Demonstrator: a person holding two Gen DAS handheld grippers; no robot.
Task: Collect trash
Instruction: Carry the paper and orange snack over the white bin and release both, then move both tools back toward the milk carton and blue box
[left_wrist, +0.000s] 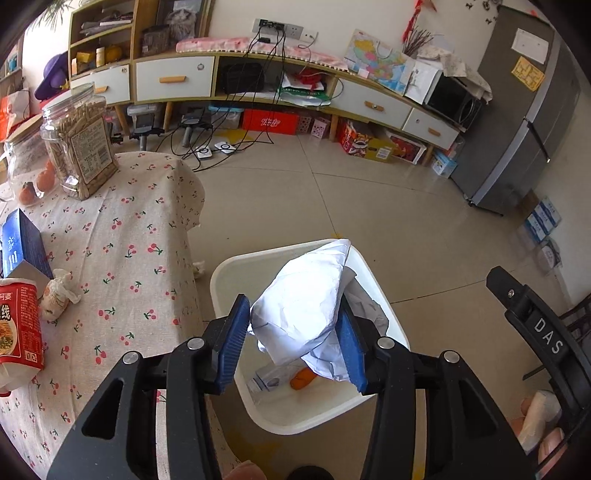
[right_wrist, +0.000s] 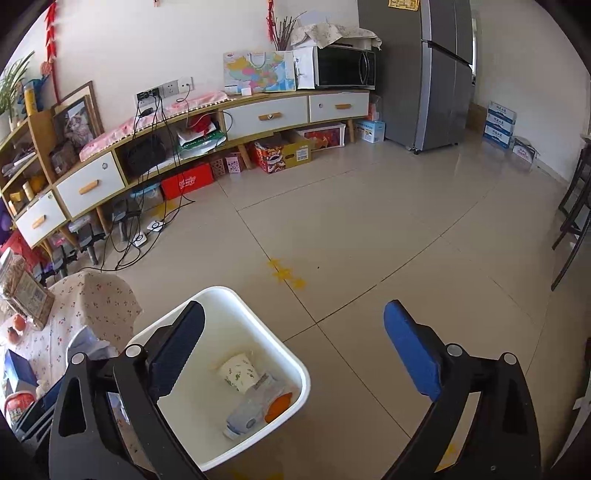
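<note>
Left wrist fisheye view shows the left gripper clenched on a crumpled sheet of white paper, its blue pads pressing the wad from both sides while it hangs over the open mouth of the white trash bin that stands on the tiled floor just beside the table with the cherry-print cloth. Paper like this is very light and soft; it gives under the pads and springs back a little, so a hold across the bulk of the wad, as here, looks safer than a pinch on a loose corner, which could tear or slip free. It should drop cleanly once released, though a light wad may catch on the rim. From the right wrist view, the right gripper is spread wide with nothing between its pads, poised above the floor beside the same bin, where a printed paper cup, a plastic wrapper and an orange scrap already lie at the bottom. On the tablecloth a small crumpled tissue sits near a red noodle packet, likely further trash; the tissue would be softer still and best pinched at its middle.
</note>
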